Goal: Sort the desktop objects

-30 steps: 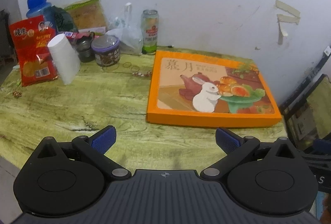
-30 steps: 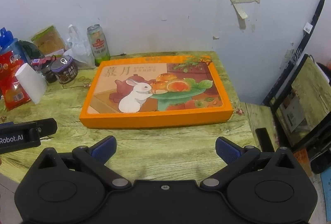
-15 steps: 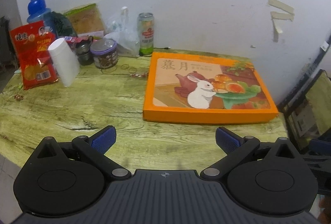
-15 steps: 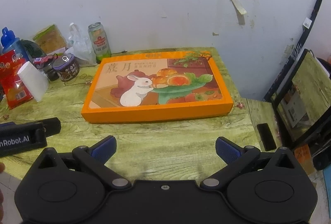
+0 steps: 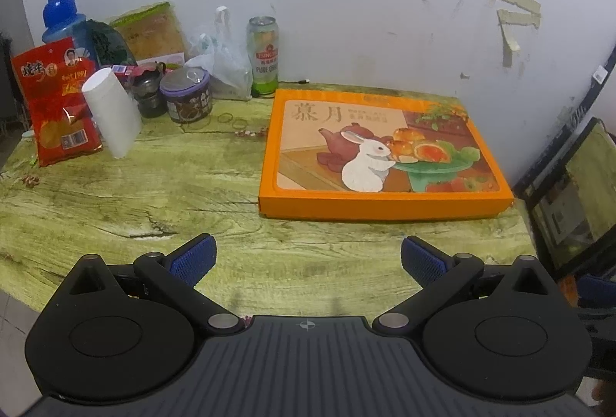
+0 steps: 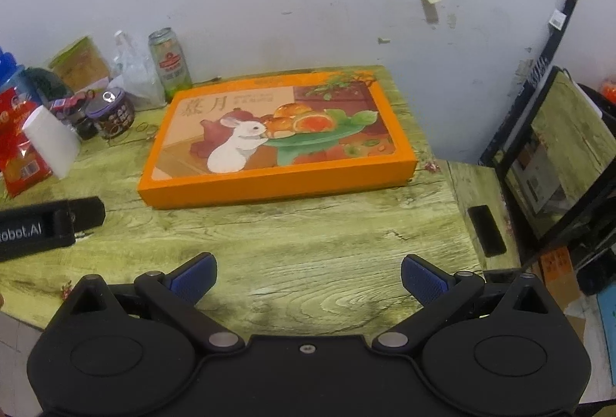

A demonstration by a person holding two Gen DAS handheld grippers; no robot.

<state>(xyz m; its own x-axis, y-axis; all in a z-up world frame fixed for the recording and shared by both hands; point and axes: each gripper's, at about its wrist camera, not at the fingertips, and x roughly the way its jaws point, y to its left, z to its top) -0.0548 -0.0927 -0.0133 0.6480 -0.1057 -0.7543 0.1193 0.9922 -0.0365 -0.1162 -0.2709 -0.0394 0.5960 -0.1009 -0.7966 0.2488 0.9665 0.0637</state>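
Over the near table edge: left gripper [image 5: 308, 257] and right gripper [image 6: 308, 276] both spread, empty | orange mooncake box [image 6: 277, 139] flat mid-table, closed | risk: too wide for one gripper; could tip the beer can [image 5: 264, 55] beside it.

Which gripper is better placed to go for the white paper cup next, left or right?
Left, probably. The white paper cup stands at the table's left, nearer the open left gripper; the right gripper faces the orange box.

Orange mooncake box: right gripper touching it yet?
Apart. In the right wrist view, a broad strip of bare table lies between the open right gripper and the near edge of the orange mooncake box.
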